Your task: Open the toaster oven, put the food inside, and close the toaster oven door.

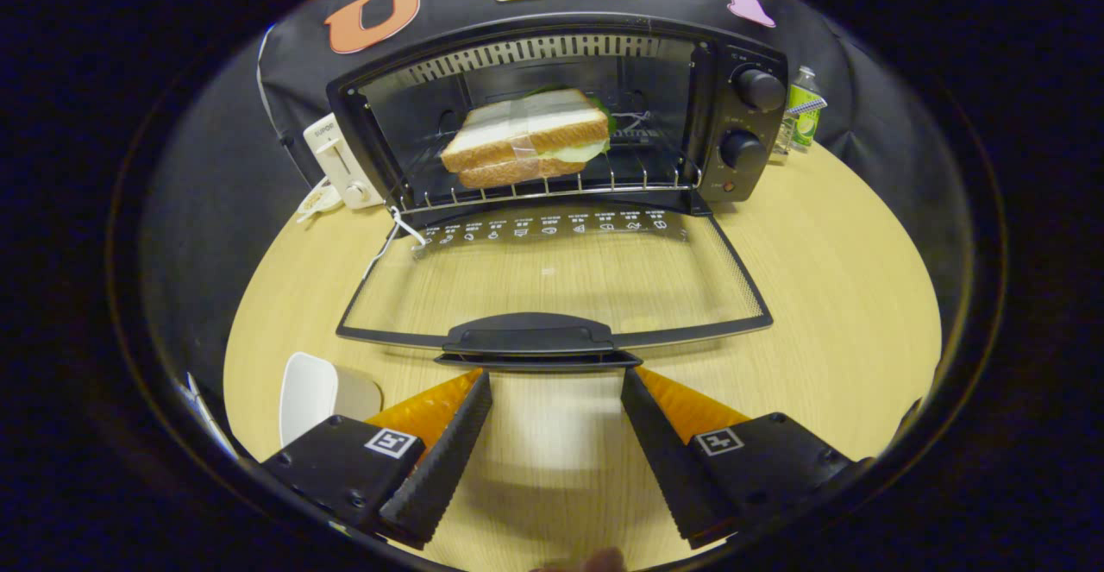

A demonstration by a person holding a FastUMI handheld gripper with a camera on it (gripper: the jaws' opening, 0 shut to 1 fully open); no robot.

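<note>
Sandwich [524, 139] inside the toaster oven [561, 115], lying on the wire rack [552, 185] in the open chamber, tilted a little, white bread on top, toasted crust along the near side, something green peeking out behind. Oven standing at the far edge of the round wooden surface [828, 279]. Door [552, 279] swung fully down, lying flat over the surface toward the camera, glass pane see-through with a row of small printed icons near the hinge. Dark door handle [528, 335] at the near edge of the door. Two round knobs [759, 89] stacked on the control panel to the right of the chamber.

Hand-held gripper [556, 386] with fingers spread well apart, nothing between them but bare wood, tips just short of the door handle, one to each side of its middle. No contact with the handle to be made out.

White pop-up toaster [341, 162] at the far left edge of the surface, just beside the oven's left wall. Small bottle [802, 115] with a green label at the far right edge, beside the control panel. White dish-like container [309, 395] near the left edge, just left of the left finger, contents impossible to make out from here.
</note>
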